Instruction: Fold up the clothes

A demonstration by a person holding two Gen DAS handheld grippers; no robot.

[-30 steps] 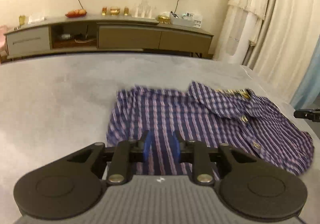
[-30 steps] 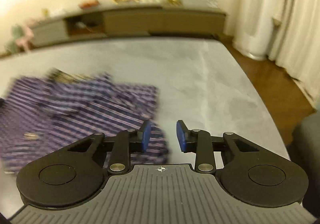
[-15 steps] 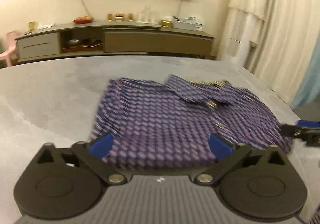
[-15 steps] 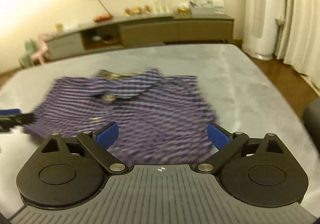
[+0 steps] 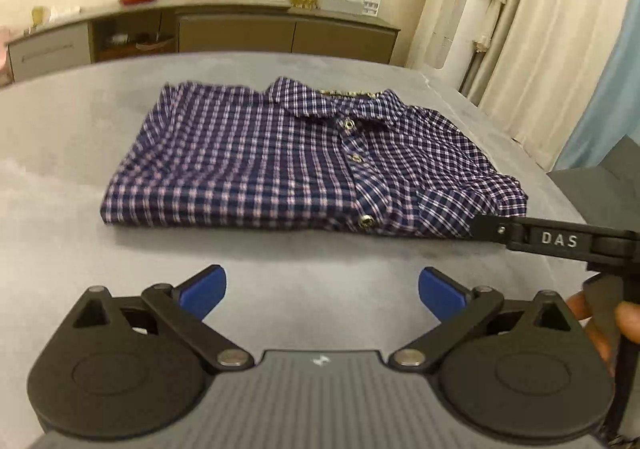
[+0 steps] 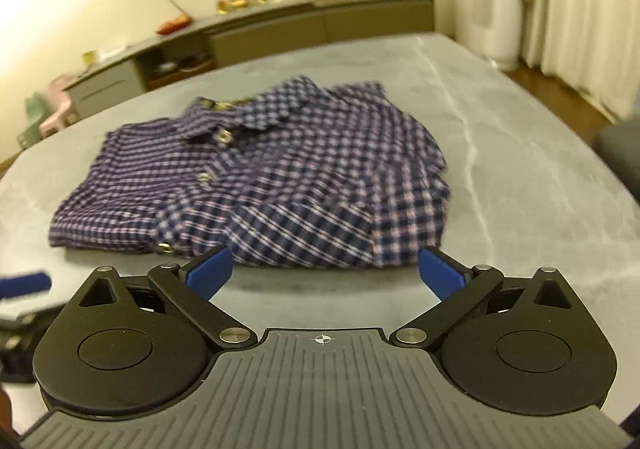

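Shirt [image 5: 280,169]: checked cloth, folded rectangle.
Tabletop [image 5: 60,185]: grey, matte, bare margins.
Left tongs [image 5: 322,289]: spread wide, empty.
Right tongs [image 6: 324,269]: spread wide, empty.

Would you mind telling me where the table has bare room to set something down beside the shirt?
Bare table lies left of the shirt, behind its collar, and right of it up to the edge. The near strip is crowded: both open tongs, left and right, sit there.

Warm, dim indoor light; a soft shadow lies under the plaid shirt [image 5: 288,165]; fisheye edges bend, and the right wrist view is slightly blurred.
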